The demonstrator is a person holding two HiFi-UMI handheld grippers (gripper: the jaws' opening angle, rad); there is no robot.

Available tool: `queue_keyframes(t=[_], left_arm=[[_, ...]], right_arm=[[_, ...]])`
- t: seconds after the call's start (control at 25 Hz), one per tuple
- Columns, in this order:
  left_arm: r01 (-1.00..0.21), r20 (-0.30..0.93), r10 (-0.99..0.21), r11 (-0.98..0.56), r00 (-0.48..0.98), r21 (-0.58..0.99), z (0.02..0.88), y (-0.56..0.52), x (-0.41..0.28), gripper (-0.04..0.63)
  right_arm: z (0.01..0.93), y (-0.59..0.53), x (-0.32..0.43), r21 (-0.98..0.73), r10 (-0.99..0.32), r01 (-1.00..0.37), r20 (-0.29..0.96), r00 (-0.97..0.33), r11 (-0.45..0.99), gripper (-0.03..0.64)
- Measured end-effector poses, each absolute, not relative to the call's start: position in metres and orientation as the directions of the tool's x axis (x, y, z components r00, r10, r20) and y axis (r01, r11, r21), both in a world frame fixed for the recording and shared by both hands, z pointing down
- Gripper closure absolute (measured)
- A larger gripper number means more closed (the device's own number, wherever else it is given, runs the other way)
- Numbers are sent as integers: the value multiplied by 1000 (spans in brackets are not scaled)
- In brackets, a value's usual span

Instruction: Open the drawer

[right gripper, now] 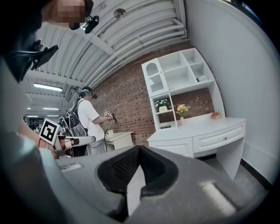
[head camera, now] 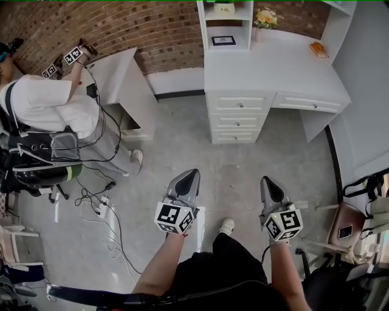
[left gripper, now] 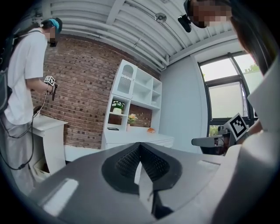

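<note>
Grey plastic fills the lower part of both gripper views. My left gripper (left gripper: 140, 147) and my right gripper (right gripper: 139, 148) each have their ribbed pads pressed together at the tip, with nothing caught between them. From the head view, both point forward over the concrete floor (head camera: 182, 140), side by side but apart. My dark-clad legs and one pale shoe (head camera: 226, 227) are between and below them. Off to my right stands a brown-seated chair (head camera: 347, 226).

Well ahead of me is the white desk (head camera: 273, 67), set against the brick wall (head camera: 152, 30). A stack of three drawers (head camera: 239, 119) sits under the left part of its top, and a wide drawer (head camera: 310, 103) is just beside it on the right. Every front lies flush and shut, and both my grippers are well apart from them. On the desktop are an orange object (head camera: 318, 50) near the right end and a vase of flowers (head camera: 265, 17) at the back, beside a white shelf unit (head camera: 225, 24).

Far to my left, another person (head camera: 42, 103) in a white shirt stands at a small white table (head camera: 118, 73).
</note>
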State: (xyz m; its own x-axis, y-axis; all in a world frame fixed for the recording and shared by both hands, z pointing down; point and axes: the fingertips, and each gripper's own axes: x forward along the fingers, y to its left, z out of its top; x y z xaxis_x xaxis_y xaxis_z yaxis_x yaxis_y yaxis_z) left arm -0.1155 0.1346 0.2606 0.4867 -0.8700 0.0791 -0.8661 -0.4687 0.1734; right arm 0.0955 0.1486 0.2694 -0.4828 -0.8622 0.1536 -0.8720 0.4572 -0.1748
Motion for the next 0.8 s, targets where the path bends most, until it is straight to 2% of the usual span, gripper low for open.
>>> queue_keyframes(t=[0.4,0.8], left_arm=[[-861,78,-865,-478,496,175,272,78,-87,592],[-863,101,-865,-469,492,187,283,45,-90,592]], right_arm=[[285,90,121,-175,-862,-873,158,-481,455,614],[299,56,110,-194,-839,-856,185,-511,478,614]])
